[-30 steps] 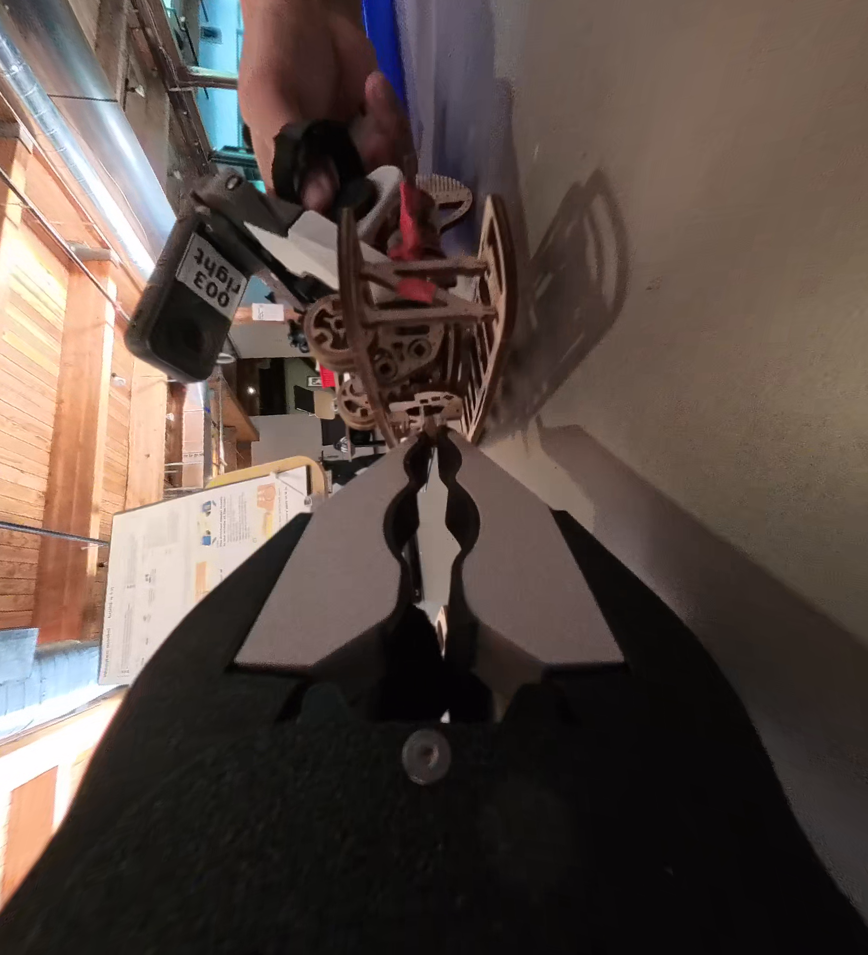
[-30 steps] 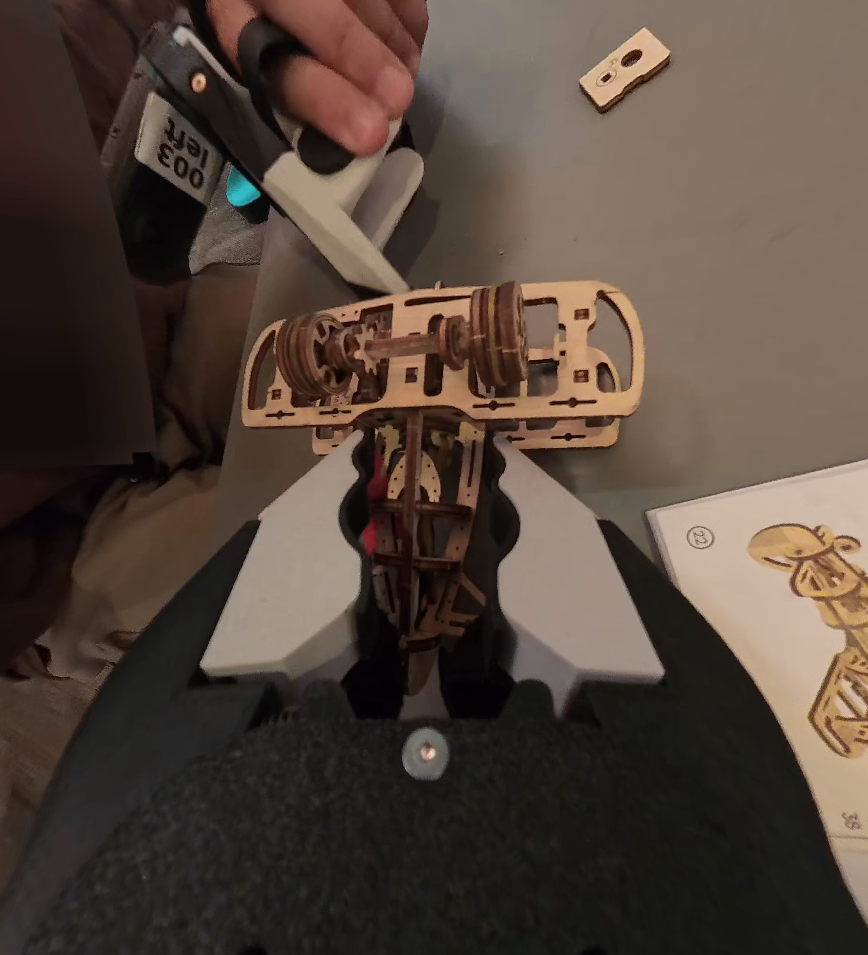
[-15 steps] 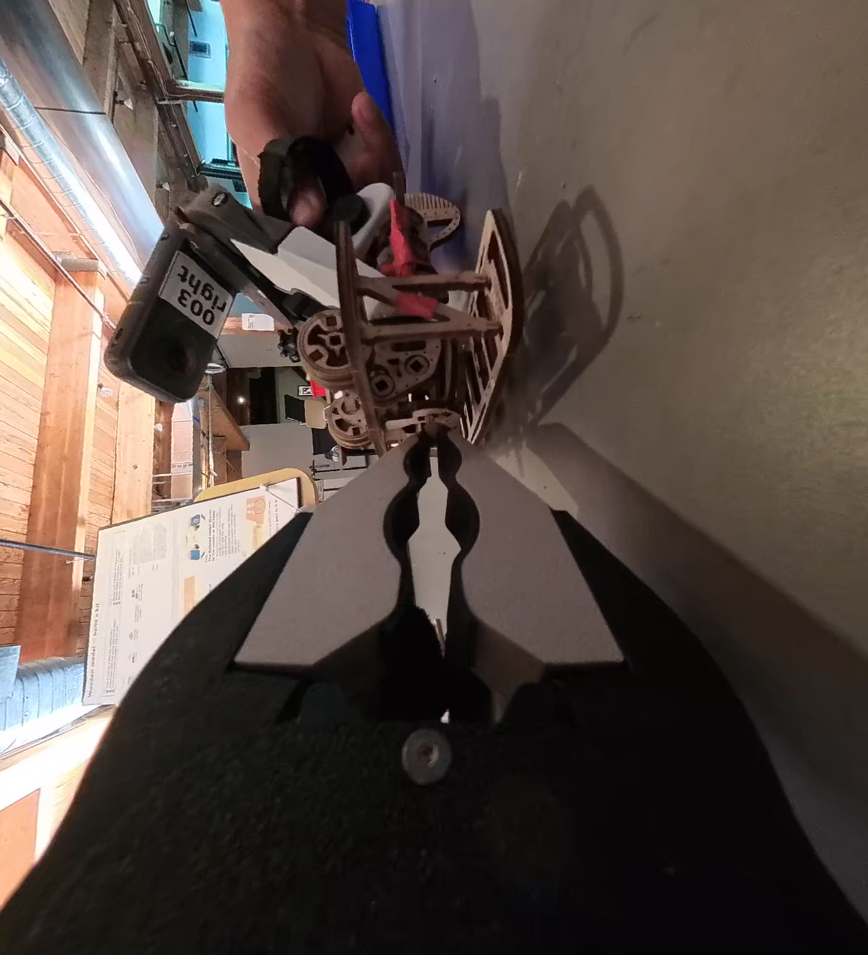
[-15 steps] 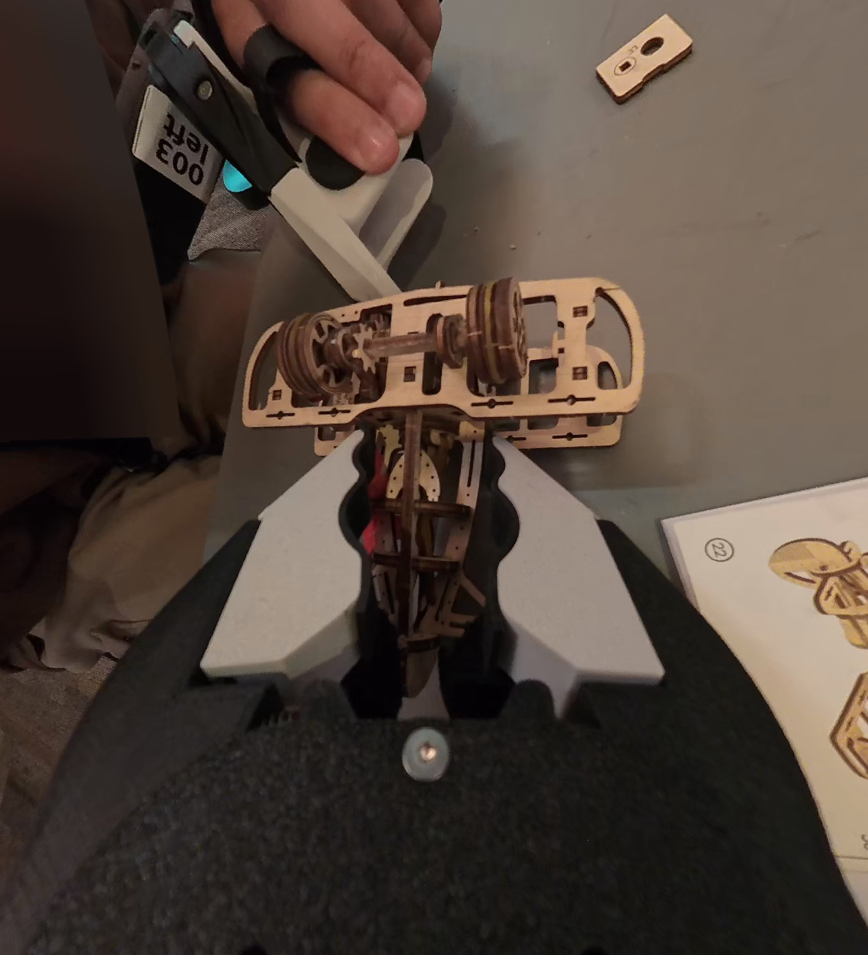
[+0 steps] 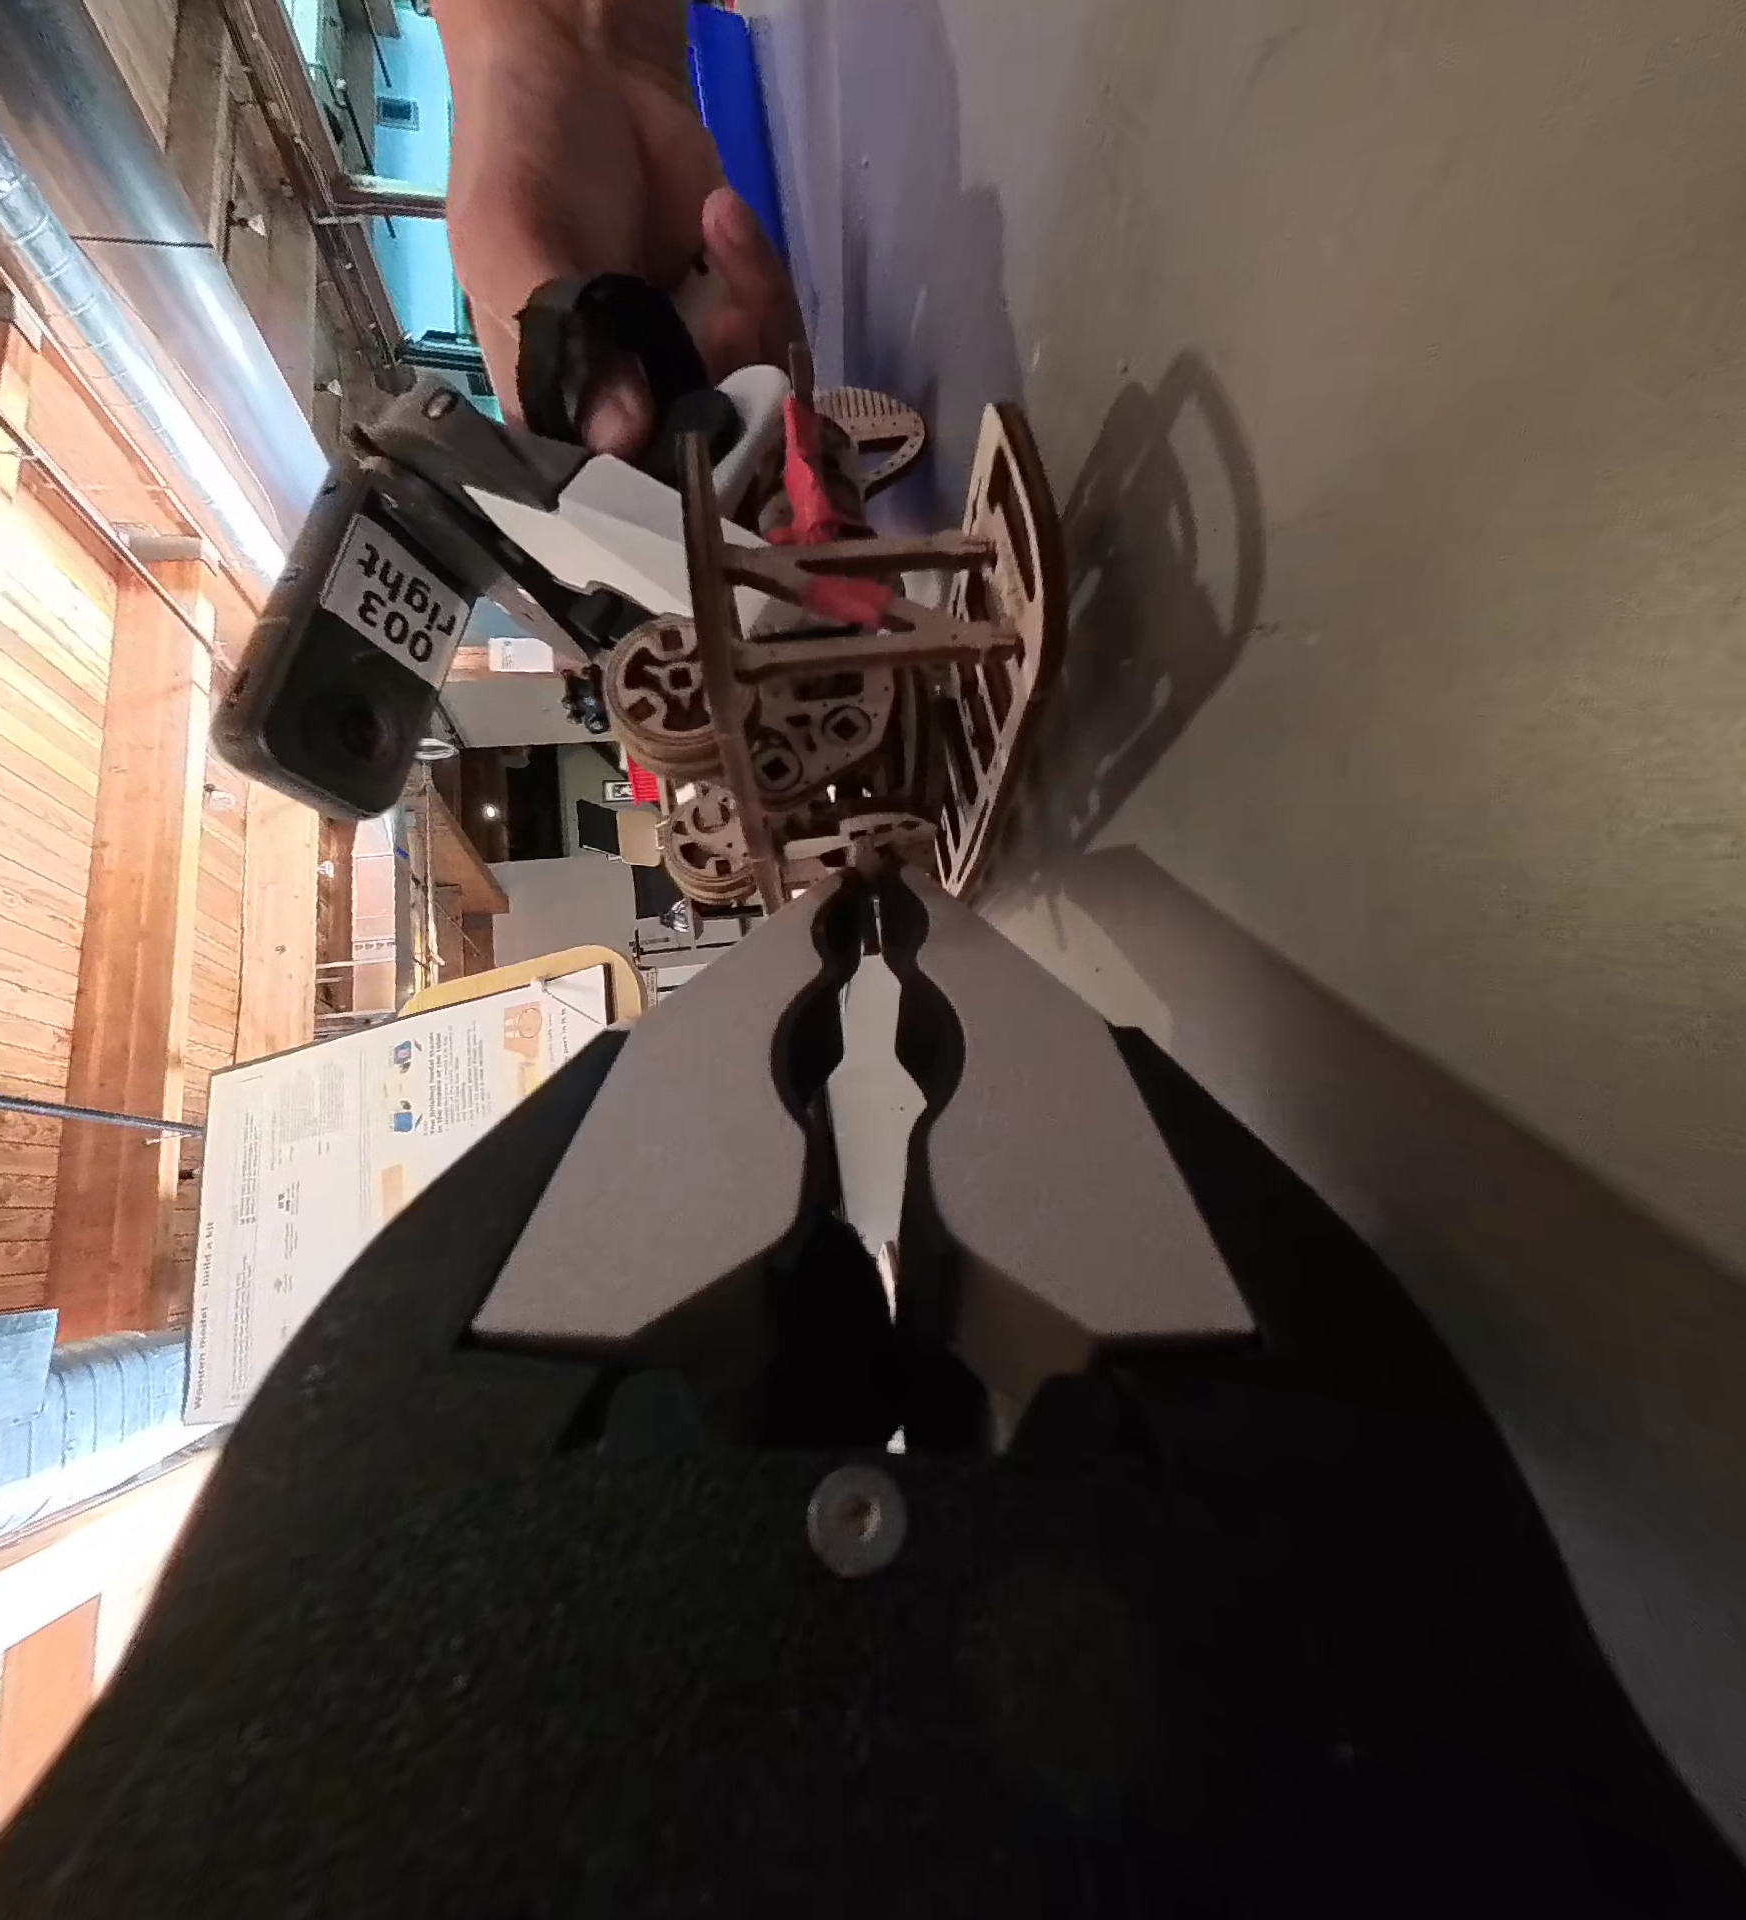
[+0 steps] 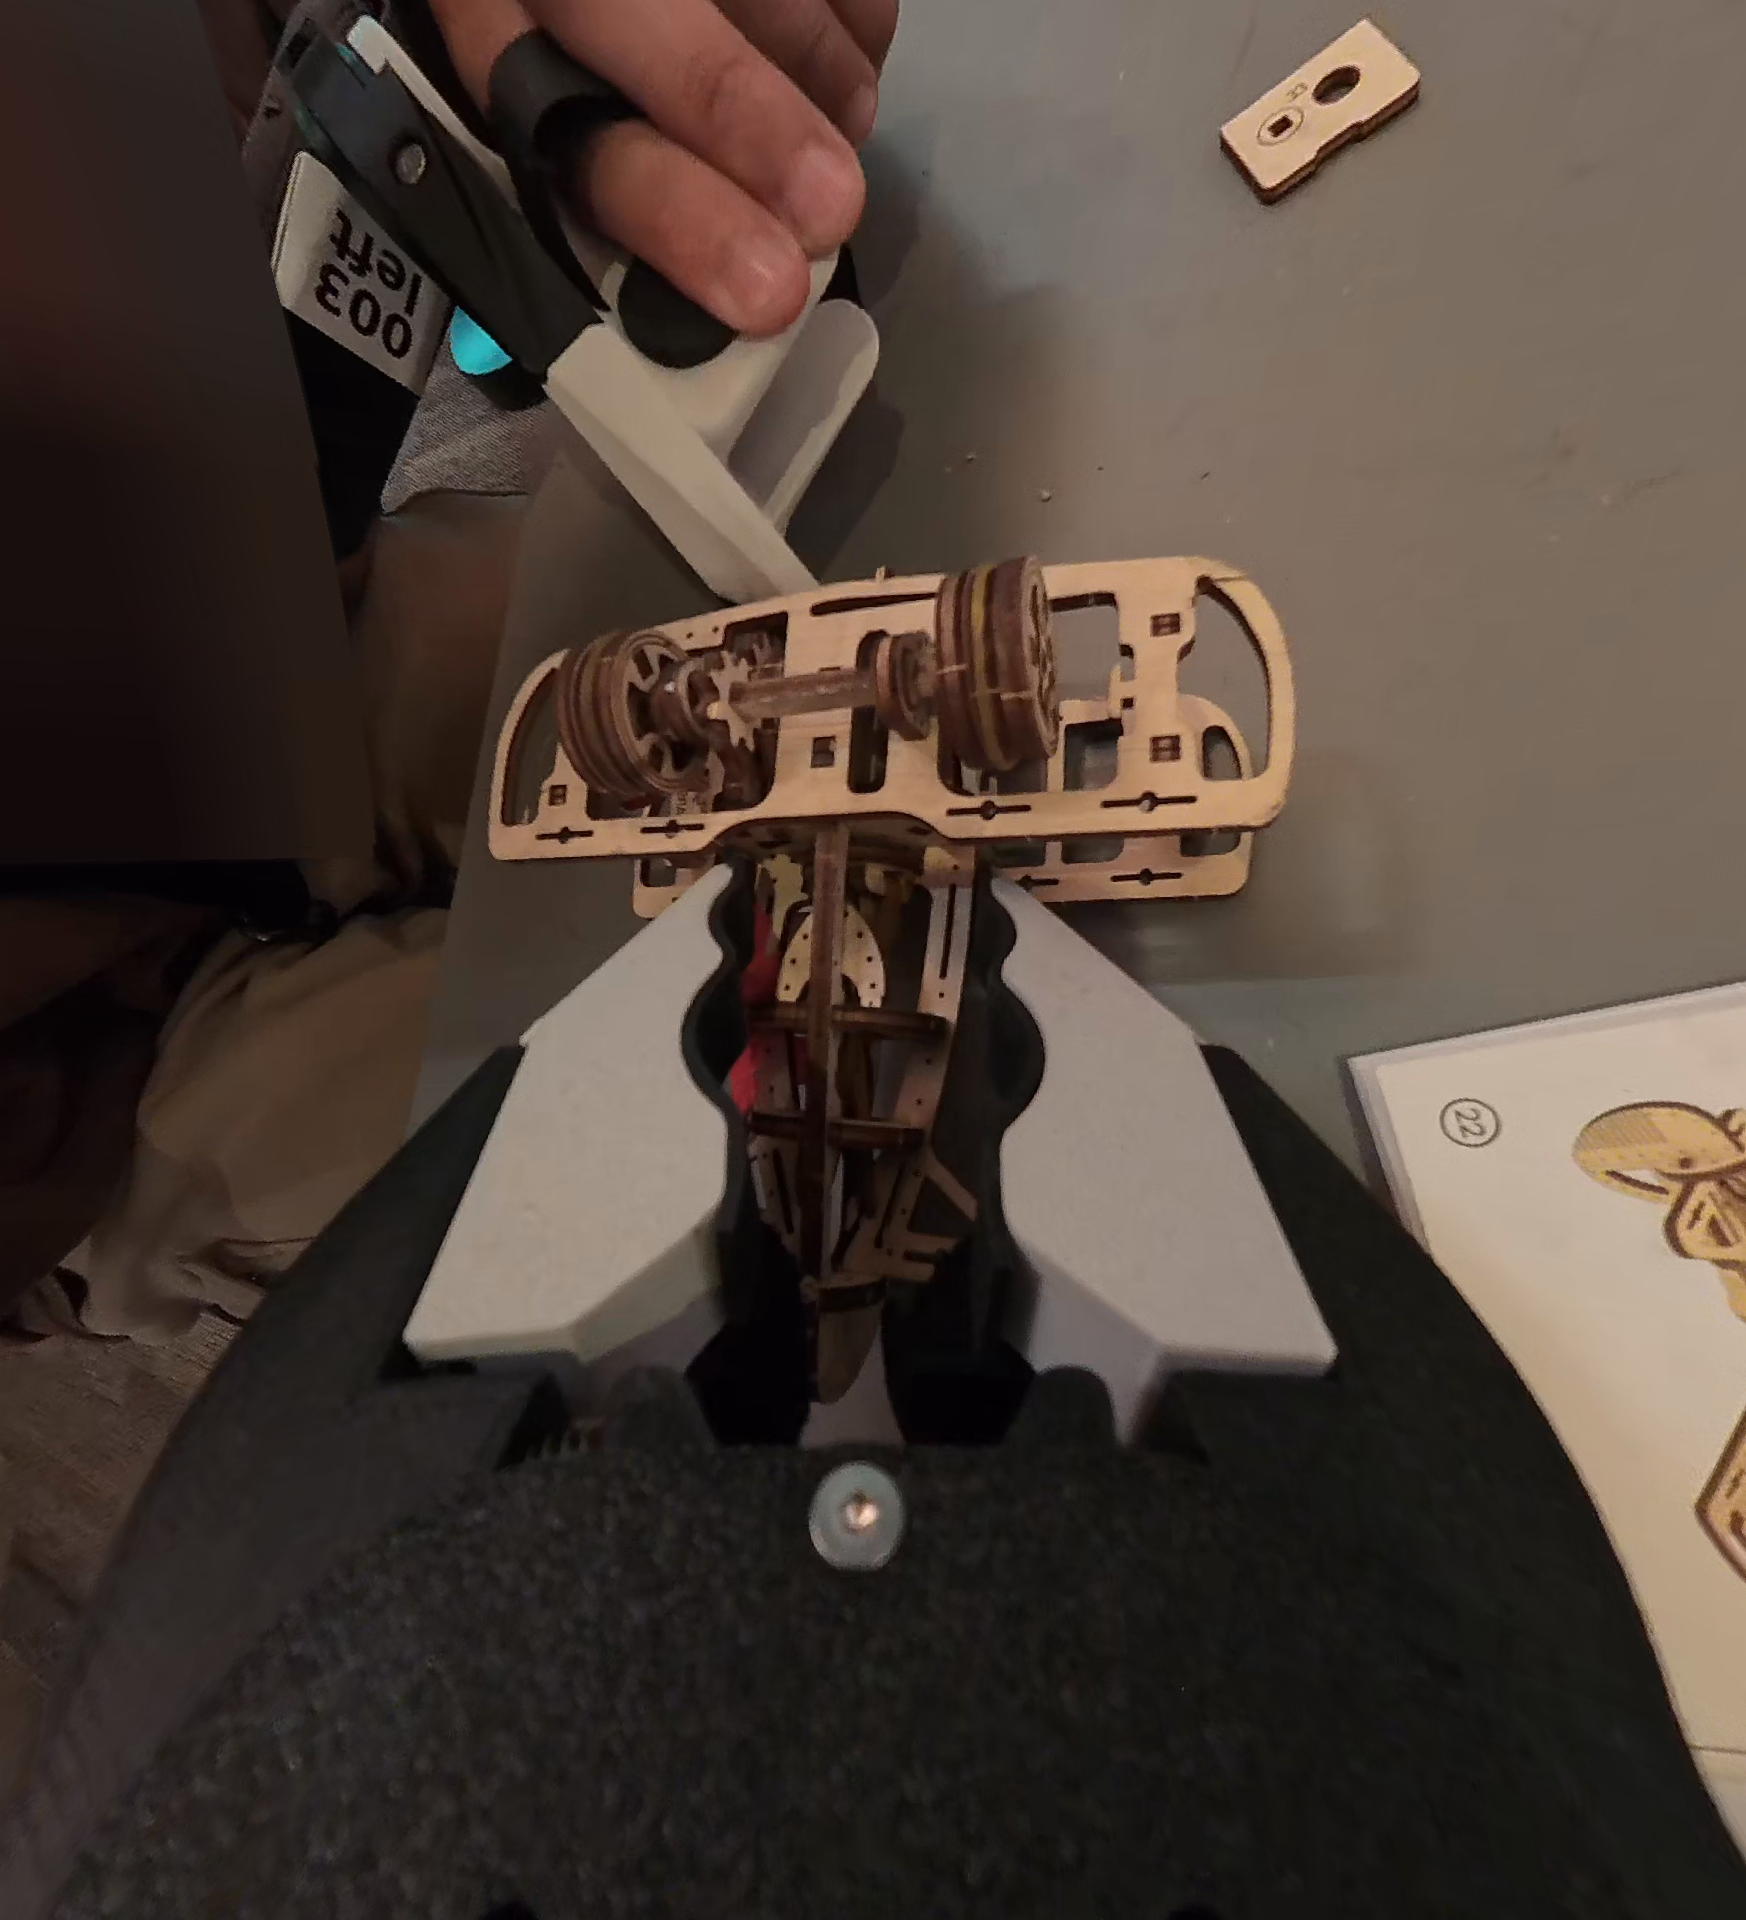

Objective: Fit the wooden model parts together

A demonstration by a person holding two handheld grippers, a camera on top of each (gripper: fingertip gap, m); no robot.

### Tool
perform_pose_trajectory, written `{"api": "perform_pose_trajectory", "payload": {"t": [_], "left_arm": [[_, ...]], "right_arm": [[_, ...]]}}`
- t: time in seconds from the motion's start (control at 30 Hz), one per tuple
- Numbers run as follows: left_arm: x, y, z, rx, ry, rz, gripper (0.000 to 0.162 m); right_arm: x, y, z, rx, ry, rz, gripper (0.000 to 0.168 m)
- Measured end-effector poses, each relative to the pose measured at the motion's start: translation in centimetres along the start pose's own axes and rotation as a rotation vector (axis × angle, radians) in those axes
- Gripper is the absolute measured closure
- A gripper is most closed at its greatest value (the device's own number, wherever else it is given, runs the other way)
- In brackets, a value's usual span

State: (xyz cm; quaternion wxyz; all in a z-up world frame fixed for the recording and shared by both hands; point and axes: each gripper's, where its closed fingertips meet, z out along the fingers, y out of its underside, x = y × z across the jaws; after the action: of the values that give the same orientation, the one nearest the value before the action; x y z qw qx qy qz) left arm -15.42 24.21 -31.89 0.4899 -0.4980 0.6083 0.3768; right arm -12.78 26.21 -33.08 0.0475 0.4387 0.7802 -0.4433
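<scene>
The grey surface runs out of frame on every side. An instruction sheet lies at its right, cut off by the frame edge, so only part of the printed drawing shows.

The wooden model is a laser-cut plywood assembly: a flat, slotted, round-cornered plate carrying an axle with two layered wheels and a small gear. Its narrow ribbed body, with a red piece inside, is partly hidden between the jaws. The model is held just above the near part of the surface.

The right gripper is clamped on the model's body. The left gripper has its jaws nearly together at the model's edge; whether they pinch a small part cannot be made out.

A small loose wooden piece with two holes lies far right.
</scene>
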Motion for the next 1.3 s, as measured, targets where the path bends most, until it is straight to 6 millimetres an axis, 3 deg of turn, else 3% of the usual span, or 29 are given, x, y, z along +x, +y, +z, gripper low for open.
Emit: {"api": "perform_pose_trajectory", "payload": {"t": [1.3], "left_arm": [[0.35,-0.61,-0.25,0.019,0.007,0.033,0.162]], "right_arm": [[0.10,0.38,-0.13,-0.038,0.024,-0.029,0.129]]}}
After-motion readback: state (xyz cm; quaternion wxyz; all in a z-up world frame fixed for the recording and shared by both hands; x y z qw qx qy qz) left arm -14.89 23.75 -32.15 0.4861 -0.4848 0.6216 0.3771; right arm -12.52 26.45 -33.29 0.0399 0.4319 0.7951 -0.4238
